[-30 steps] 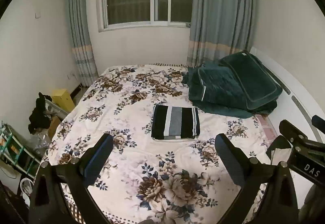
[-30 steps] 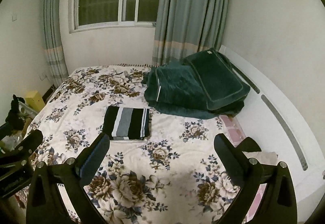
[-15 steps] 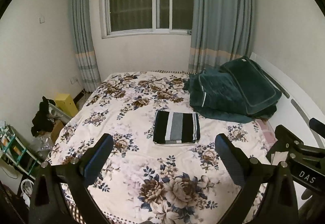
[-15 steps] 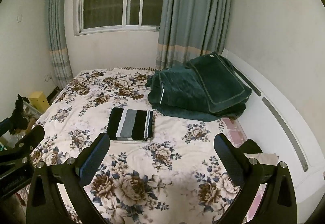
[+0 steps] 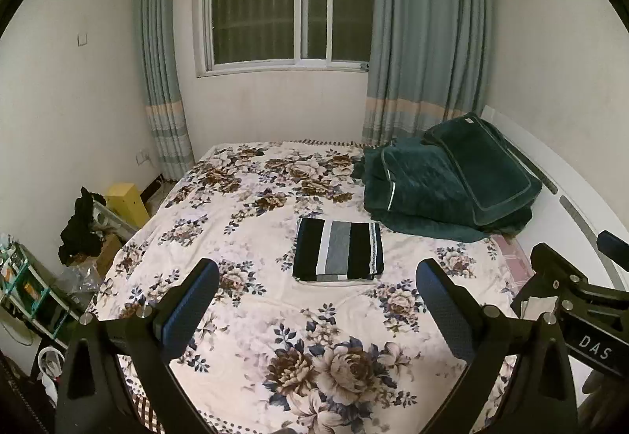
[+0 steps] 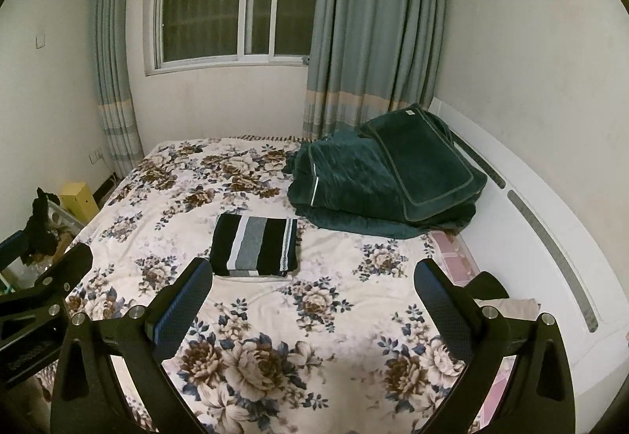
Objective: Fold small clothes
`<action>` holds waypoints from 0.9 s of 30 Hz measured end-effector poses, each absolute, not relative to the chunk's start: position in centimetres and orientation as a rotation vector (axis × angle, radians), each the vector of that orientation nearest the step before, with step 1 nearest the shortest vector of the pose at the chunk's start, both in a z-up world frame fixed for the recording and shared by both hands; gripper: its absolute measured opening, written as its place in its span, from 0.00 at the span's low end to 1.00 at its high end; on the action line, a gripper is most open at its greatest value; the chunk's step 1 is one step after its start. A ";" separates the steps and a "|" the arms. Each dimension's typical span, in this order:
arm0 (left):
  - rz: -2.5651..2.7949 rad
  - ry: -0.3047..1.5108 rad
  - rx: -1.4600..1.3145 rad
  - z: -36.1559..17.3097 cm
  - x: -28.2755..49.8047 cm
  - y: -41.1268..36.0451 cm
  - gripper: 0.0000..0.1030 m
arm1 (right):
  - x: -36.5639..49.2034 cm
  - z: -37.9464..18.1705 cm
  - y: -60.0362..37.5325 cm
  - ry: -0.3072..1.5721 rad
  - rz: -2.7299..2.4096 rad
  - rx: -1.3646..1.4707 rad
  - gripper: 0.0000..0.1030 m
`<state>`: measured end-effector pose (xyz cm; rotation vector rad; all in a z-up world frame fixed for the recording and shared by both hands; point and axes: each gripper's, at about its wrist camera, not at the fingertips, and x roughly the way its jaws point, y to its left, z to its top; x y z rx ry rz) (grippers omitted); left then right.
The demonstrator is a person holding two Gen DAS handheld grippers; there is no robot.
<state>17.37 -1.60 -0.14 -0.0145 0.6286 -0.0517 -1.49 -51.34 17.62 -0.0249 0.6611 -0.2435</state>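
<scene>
Folded garment: a striped black, white and grey garment (image 5: pixel 339 255) lies folded into a neat rectangle, flat on the bed (image 5: pixel 243 221), about mid-bed.
Garment against the left hand-held gripper: the left hand-held gripper (image 5: pixel 317 306) is held above the near part of the bed; the garment lies beyond its fingertips, showing in the gap between them, well apart from both.
Garment against the right hand-held gripper: from the right hand-held gripper (image 6: pixel 313 298) the garment (image 6: pixel 254 246) lies ahead and to the left, just past the left fingertip in the picture, not touching it.
Left hand-held gripper state: fingers spread wide apart, nothing between them.
Right hand-held gripper state: fingers likewise wide apart, holding nothing.
Pose: both are held side by side, level, pointing forward over the flowered bedcover toward the window (image 5: pixel 289 3); each shows at the edge of the other's view.
Blanket: a dark green blanket (image 5: pixel 448 182) sits heaped at the far right of the bed, just beside the garment's far right corner.
Curtains: grey-blue curtains (image 6: pixel 373 29) hang on both sides of the window.
</scene>
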 end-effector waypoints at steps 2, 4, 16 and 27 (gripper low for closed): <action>-0.051 0.627 -0.016 0.0 17.4 -1.6 0.99 | -1.3 17.8 -51.4 0.660 -0.242 -0.024 1.00; -0.052 0.626 -0.015 0.0 17.4 -1.6 0.99 | -1.4 17.9 -51.3 0.660 -0.241 -0.024 1.00; -0.052 0.625 -0.024 0.7 17.7 -1.7 0.99 | -1.4 18.5 -50.8 0.662 -0.242 -0.023 1.00; -0.045 0.624 -0.026 0.7 17.8 -1.6 0.99 | -1.6 18.2 -50.8 0.662 -0.244 -0.018 1.00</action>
